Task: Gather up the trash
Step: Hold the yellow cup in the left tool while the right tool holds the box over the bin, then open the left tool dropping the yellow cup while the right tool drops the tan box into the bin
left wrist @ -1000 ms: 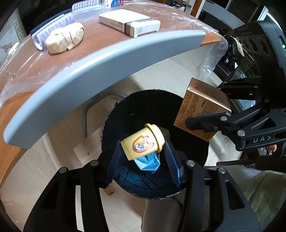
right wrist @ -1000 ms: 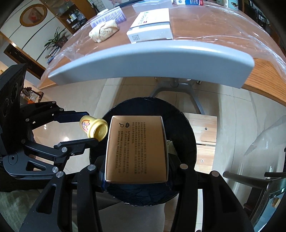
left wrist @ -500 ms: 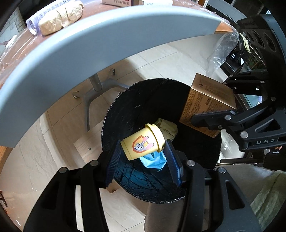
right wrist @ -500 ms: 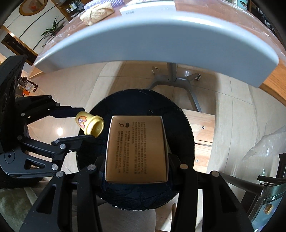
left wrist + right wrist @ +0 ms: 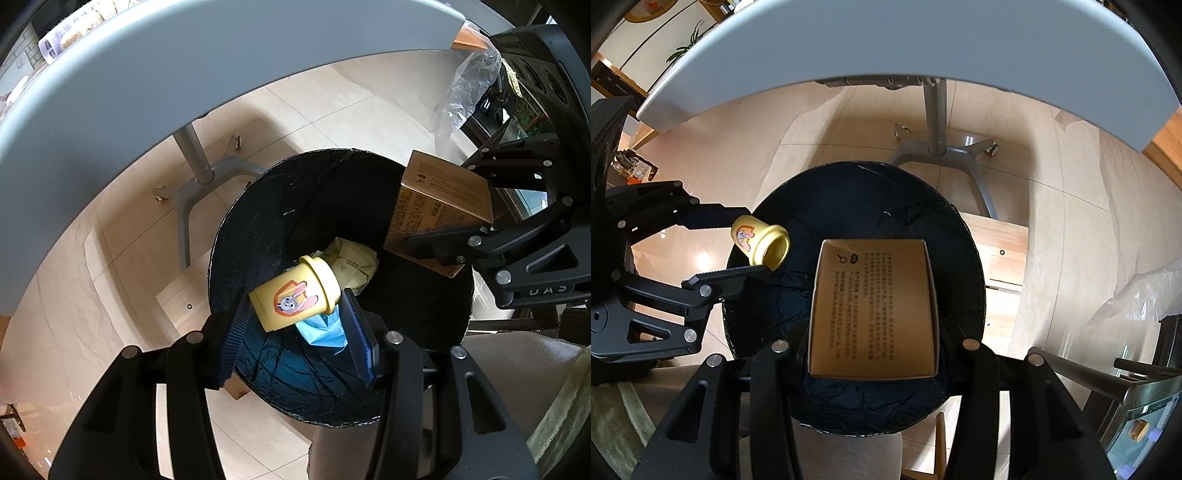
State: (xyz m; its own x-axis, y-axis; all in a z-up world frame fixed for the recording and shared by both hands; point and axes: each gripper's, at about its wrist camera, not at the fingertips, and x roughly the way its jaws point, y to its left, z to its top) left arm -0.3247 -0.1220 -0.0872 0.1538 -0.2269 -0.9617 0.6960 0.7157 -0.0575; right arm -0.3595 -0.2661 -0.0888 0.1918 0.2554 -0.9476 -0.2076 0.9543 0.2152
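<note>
My left gripper [image 5: 295,314] is shut on a small yellow cup [image 5: 295,295] with a cartoon rabbit, held on its side over the black-lined trash bin [image 5: 266,214]. The cup also shows in the right wrist view [image 5: 759,242]. My right gripper [image 5: 873,332] is shut on a gold-brown cardboard box [image 5: 873,306] with printed text, held over the bin [image 5: 857,184]; the box shows in the left wrist view [image 5: 439,206] over the bin's right rim. Crumpled yellow paper [image 5: 352,264] and a blue scrap [image 5: 323,330] lie inside the bin.
The grey-edged tabletop [image 5: 184,74] overhangs above the bin, its metal pedestal leg [image 5: 195,158] standing behind on the tiled floor. A low wooden board [image 5: 1001,254] lies right of the bin. Clear plastic sheeting [image 5: 465,85] hangs at the right.
Both grippers have dropped lower with their loads, down toward the bin mouth. The tabletop has risen out of view and the trash inside the bin has come into sight.
</note>
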